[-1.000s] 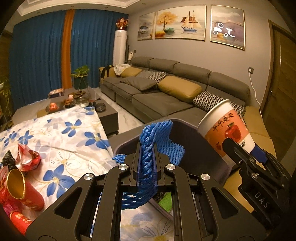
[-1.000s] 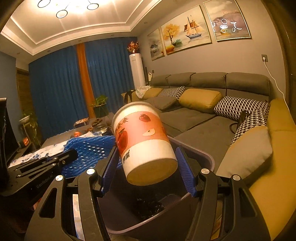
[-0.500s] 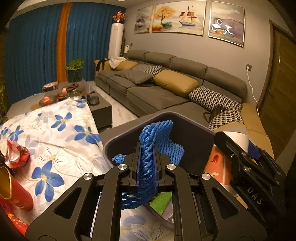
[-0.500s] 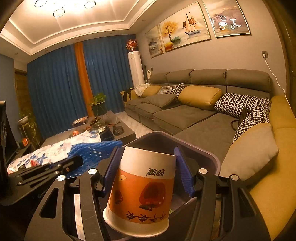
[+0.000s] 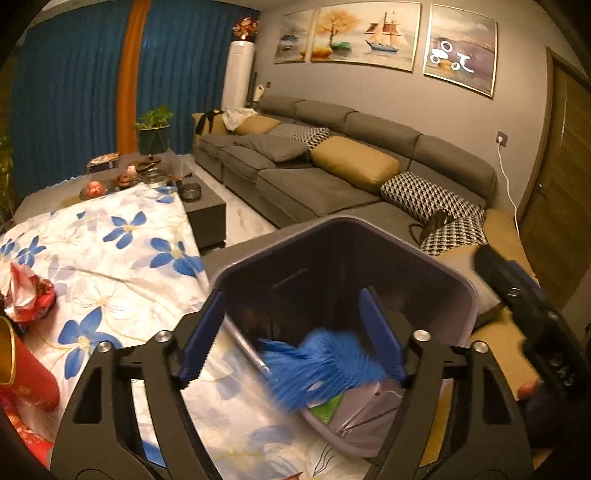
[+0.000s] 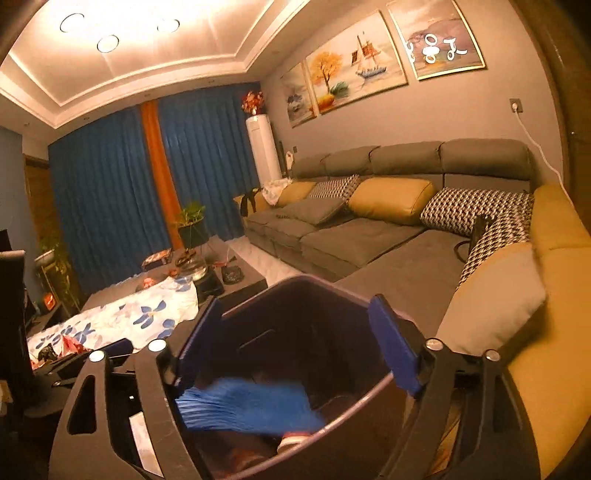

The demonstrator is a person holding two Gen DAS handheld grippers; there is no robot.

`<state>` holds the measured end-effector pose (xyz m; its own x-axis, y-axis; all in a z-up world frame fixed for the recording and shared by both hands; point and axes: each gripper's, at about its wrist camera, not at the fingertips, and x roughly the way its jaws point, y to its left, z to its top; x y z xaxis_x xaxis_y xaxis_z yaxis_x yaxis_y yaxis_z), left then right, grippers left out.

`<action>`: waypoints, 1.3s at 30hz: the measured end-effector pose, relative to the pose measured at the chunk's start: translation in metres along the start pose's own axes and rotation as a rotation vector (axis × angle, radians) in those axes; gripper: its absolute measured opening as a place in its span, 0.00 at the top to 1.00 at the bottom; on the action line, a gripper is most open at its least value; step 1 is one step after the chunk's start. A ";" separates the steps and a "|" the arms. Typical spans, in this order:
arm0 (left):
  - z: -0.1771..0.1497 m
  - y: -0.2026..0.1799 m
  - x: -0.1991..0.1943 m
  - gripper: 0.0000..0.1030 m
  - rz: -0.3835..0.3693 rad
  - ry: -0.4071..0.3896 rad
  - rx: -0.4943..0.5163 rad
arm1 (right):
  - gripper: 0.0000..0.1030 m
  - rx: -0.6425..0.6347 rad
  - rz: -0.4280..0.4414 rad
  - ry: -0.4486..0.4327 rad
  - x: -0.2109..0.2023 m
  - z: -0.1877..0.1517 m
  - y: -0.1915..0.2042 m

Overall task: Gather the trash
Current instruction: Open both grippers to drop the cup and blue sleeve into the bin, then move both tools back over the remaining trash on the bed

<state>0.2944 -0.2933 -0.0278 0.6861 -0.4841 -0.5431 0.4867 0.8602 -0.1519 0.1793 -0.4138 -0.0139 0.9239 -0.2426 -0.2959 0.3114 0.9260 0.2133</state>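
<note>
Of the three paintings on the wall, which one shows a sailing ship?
The middle painting, the widest of the three, with an orange tree at its left and the ship at its right. The left painting is smaller, and the right painting carries a glare from ceiling lights.

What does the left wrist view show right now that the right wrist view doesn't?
Left wrist only: a red cup lying at the near edge of the floral cloth, and a green scrap in the bin beneath the net.

Right wrist only: the ceiling lights, and a cup rim low inside the bin, under the net.

Both: the dark bin, the blurred blue foam net in it, both tongs open, and the grey sofa.
</note>
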 end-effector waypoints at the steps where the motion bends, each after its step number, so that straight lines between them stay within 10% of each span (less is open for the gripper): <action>1: -0.001 0.002 -0.003 0.25 0.012 -0.001 -0.005 | 0.17 0.000 -0.002 -0.015 -0.007 0.000 0.000; 18: -0.057 0.060 -0.138 0.17 0.311 -0.115 -0.107 | 0.07 -0.007 0.119 -0.034 -0.093 -0.025 0.040; 39: -0.155 0.222 -0.306 0.17 0.723 -0.184 -0.341 | 0.07 -0.175 0.418 0.098 -0.132 -0.094 0.220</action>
<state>0.1083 0.0706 -0.0230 0.8597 0.2152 -0.4632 -0.2801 0.9570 -0.0753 0.1056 -0.1507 -0.0150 0.9342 0.1828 -0.3065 -0.1332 0.9754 0.1756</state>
